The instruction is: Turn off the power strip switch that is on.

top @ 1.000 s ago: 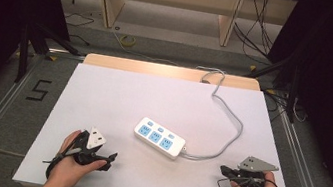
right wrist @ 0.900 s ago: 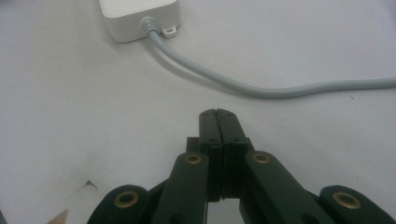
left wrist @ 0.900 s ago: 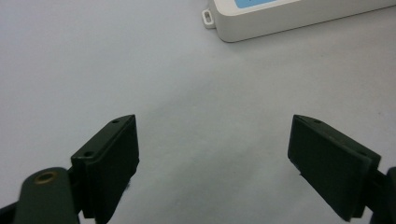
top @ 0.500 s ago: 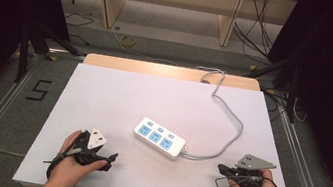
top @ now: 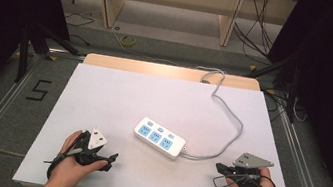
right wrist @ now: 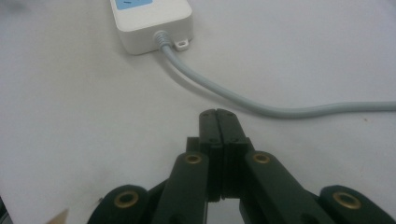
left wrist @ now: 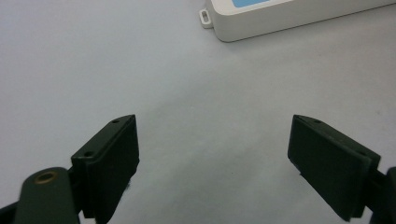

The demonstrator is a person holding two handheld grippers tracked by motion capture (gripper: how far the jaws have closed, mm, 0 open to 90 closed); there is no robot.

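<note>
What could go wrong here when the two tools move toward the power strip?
1. The grey cable curves across the table just in front of the right tool. That tool may catch it and drag the power strip.
2. The right tool is shut, so it may push the strip instead of gripping it.
3. The left tool is open and holds nothing. The strip lies loose and angled, so a one-sided touch may turn it.

One power strip (top: 160, 137), two grippers (top: 111, 156) (top: 218, 167)
</note>
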